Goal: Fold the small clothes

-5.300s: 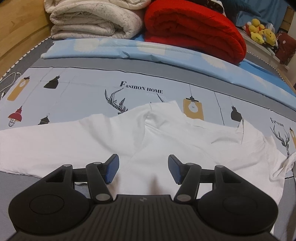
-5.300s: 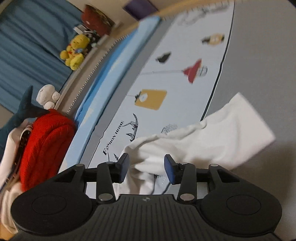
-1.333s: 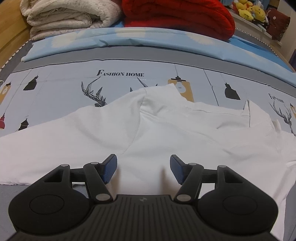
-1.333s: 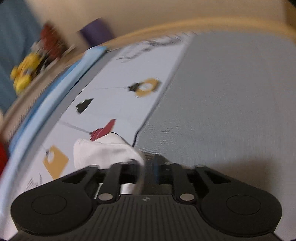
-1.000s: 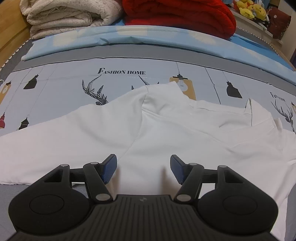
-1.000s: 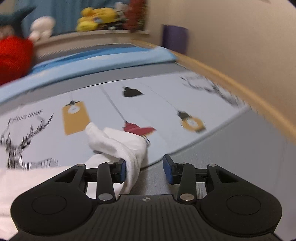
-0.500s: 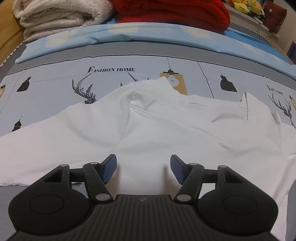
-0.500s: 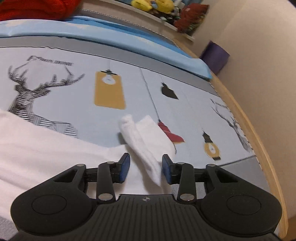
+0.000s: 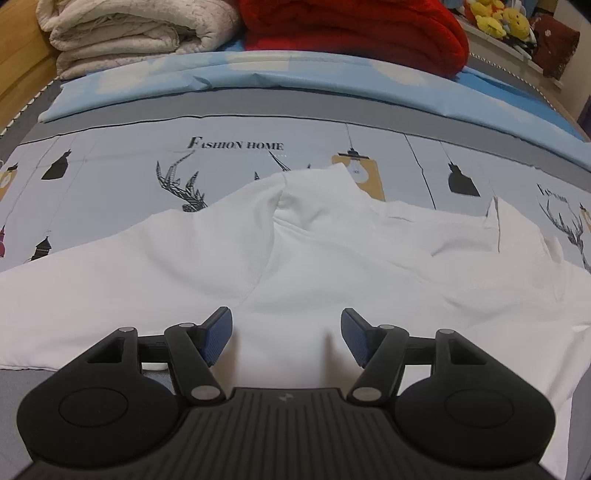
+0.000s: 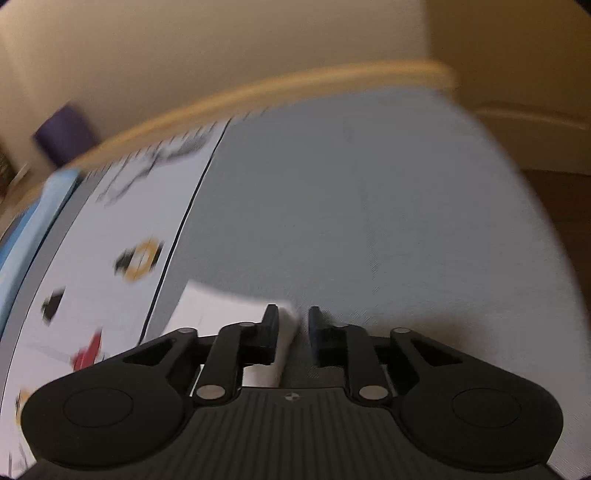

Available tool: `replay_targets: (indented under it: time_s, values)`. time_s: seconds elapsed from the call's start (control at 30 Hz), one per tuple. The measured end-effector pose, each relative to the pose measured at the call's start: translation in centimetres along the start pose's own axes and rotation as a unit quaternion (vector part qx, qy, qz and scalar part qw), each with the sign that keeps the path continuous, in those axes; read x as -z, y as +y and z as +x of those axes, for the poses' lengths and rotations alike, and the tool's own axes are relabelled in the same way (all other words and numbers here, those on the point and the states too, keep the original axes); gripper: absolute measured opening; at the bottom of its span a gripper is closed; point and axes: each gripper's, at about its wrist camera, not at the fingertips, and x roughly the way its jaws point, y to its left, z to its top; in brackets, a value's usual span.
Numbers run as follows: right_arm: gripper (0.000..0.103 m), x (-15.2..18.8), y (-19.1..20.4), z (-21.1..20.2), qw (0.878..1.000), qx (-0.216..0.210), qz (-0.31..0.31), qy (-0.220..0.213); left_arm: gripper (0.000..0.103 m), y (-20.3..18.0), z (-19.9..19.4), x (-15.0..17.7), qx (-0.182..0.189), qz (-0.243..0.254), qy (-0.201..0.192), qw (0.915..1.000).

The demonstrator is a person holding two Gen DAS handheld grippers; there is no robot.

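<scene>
Grey bedsheet (image 10: 369, 206) beyond shirt edge (image 10: 221, 299)

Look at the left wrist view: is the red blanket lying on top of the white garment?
No. The red blanket sits folded at the bed's far end, well apart from the white garment.

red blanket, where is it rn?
In the left wrist view the red blanket lies folded at the far top of the bed, right of the cream blanket, behind the light blue sheet and left of the yellow plush toys.
</scene>
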Motion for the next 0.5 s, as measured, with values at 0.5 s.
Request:
replay_targets:
  time_s: [0.5]
  values:
    - [0.031,22.1,18.3,-17.1,0.789,-0.442,-0.377,0.200,0.072,9.1,4.5,-2.0,0.006,-0.092,-0.073,0.9931]
